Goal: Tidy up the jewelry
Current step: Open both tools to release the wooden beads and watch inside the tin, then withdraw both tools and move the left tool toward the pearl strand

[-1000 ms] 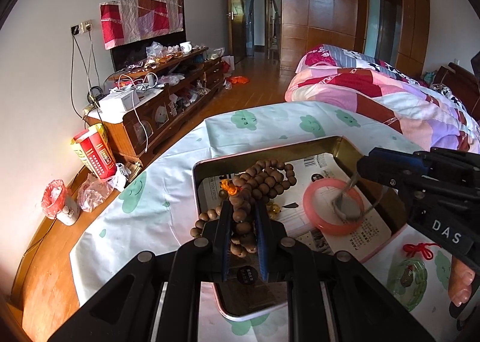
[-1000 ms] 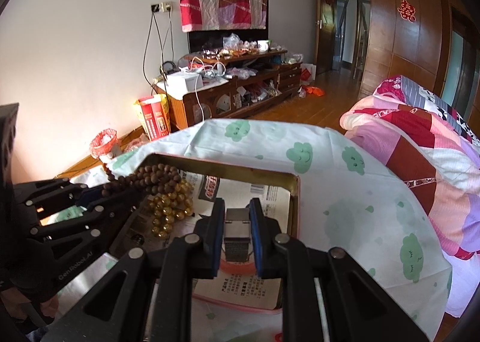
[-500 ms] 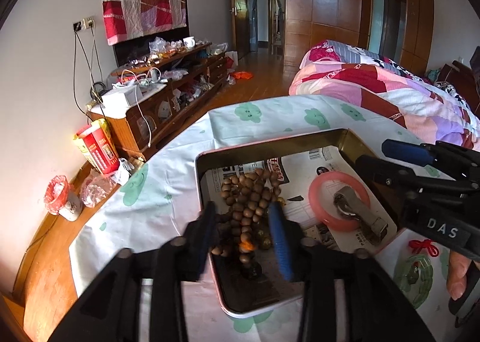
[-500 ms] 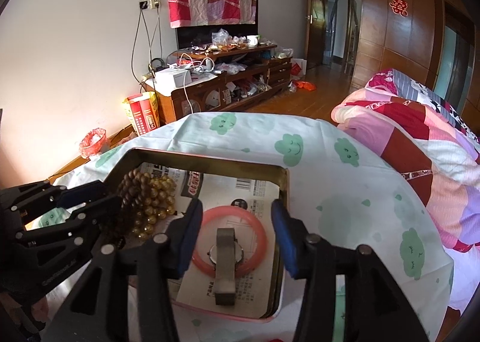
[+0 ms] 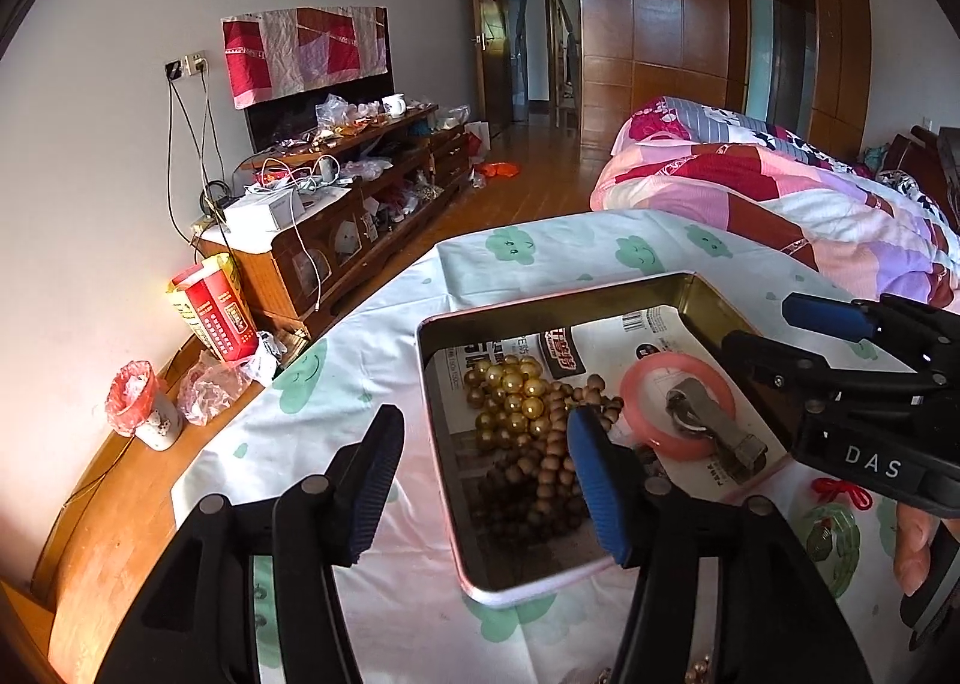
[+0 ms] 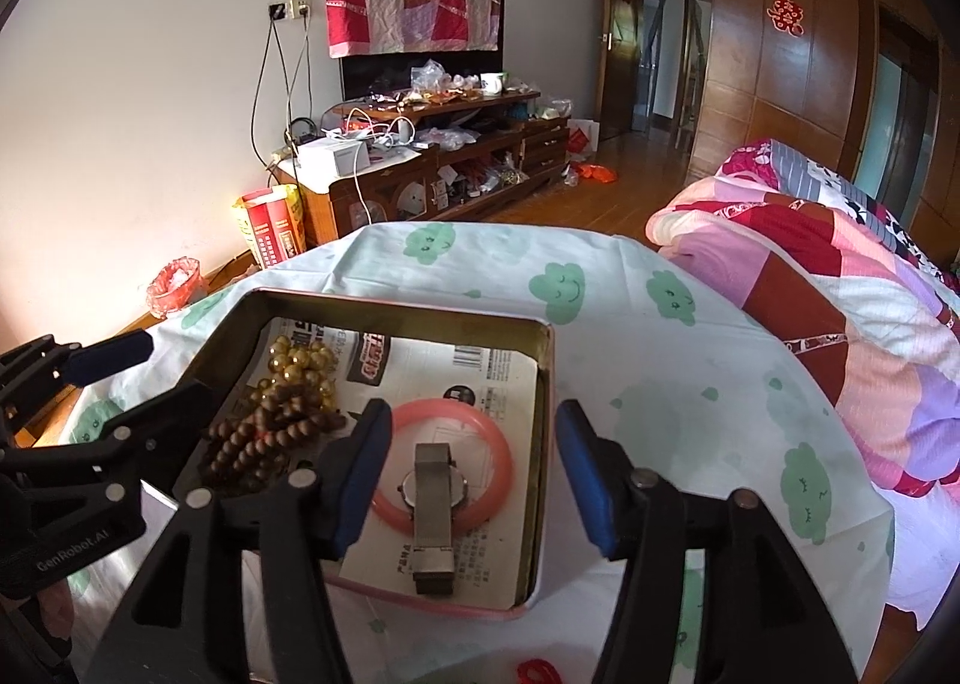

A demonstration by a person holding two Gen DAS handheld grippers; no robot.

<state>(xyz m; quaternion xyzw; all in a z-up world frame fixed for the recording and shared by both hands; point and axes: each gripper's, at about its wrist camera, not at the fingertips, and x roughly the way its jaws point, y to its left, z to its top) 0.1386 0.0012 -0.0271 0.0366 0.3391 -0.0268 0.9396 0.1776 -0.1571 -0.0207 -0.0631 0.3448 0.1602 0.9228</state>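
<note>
Both grippers, left and right, have just spread their fingers, empty; beads and watch sit in the tin.

My left gripper tilts downward, its blue-padded jaws spread wide, having just been opening, and nothing is pinched between them. My right gripper tilts down the same way beside it, jaws likewise parted after opening, pads pressing on nothing. In the left view a fingertip of my right hand shows under the right gripper's black frame.
</note>
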